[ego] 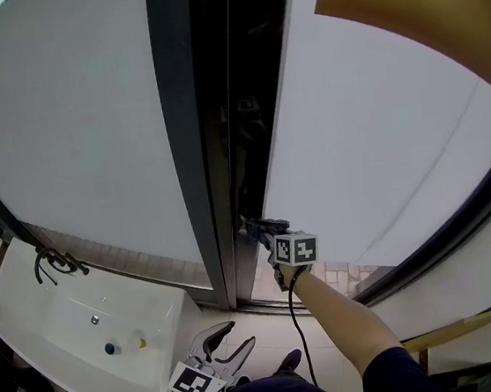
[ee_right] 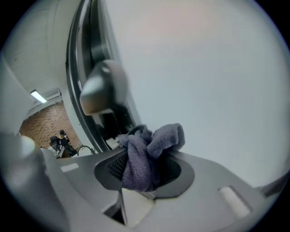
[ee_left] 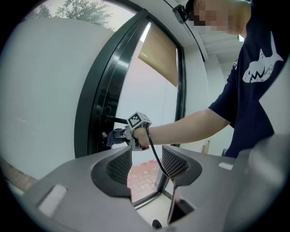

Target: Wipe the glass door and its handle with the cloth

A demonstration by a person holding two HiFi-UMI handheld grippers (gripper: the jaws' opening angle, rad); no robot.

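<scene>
My right gripper (ee_right: 145, 165) is shut on a grey-purple cloth (ee_right: 148, 152), bunched between its jaws. It is held up at the dark door frame (ego: 220, 132), just below the grey door handle (ee_right: 102, 88), with the frosted glass (ee_right: 204, 68) to the right. From the left gripper view, the right gripper (ee_left: 121, 135) presses the cloth (ee_left: 110, 137) at the frame under the black handle bar (ee_left: 114, 120). My left gripper (ego: 224, 342) hangs low near the person's body, open and holding nothing.
A white washbasin (ego: 27, 297) with a dark tap (ego: 51, 261) stands at the lower left. Frosted panels (ego: 77, 123) flank the frame on both sides. A brown blind (ego: 418, 10) hangs at the upper right. Tiled floor (ee_left: 140, 174) shows beyond the glass.
</scene>
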